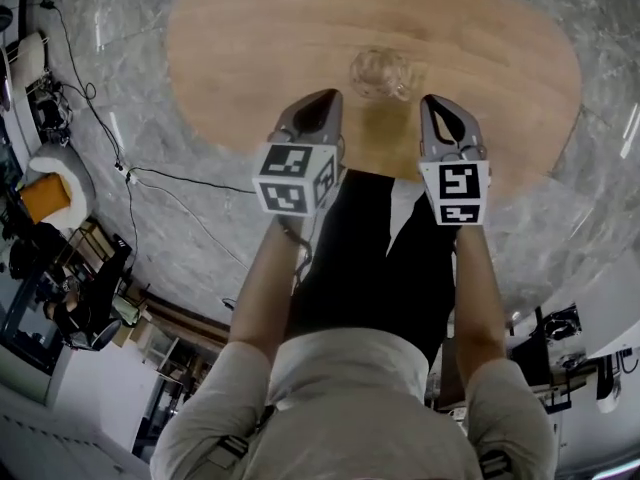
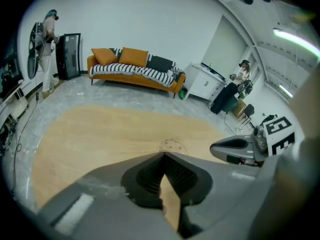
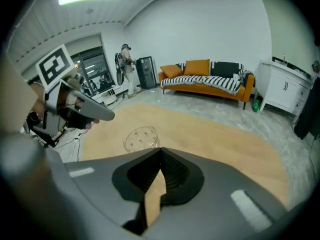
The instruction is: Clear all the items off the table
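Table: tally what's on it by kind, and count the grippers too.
clear glass bowl: 1
grippers: 2 (left gripper, right gripper)
Total: 1 thing on the table; 3 with the grippers.

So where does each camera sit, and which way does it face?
Head view: on the person's head, looking steeply down at the wooden table and glass bowl; both forearms, left gripper and right gripper show.
Left gripper view: rides the left gripper, facing over its shut jaws toward the sofa.
Right gripper view: same on the right gripper, jaws shut.
All share the glass bowl.
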